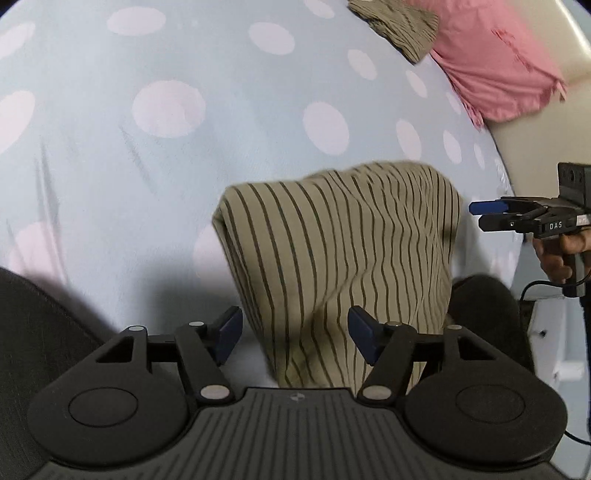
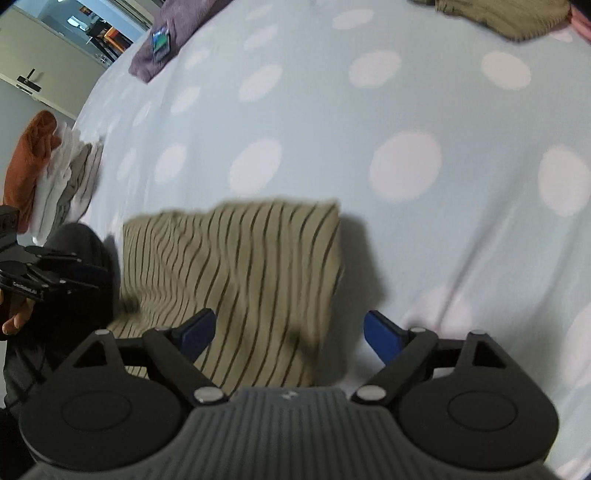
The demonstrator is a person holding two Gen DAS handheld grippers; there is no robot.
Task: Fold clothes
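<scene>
A folded tan garment with dark stripes lies on the pale blue bedsheet with pink dots, near the bed's front edge. It also shows in the right wrist view. My left gripper is open just above the garment's near end, holding nothing. My right gripper is open over the garment's near right corner, holding nothing. The right gripper also shows in the left wrist view, to the right of the garment. The left gripper shows in the right wrist view at the left.
A second tan striped garment and a pink cloth lie at the far side of the bed. A purple cloth lies far left. A stack of folded clothes, orange, white and grey, sits at the left edge.
</scene>
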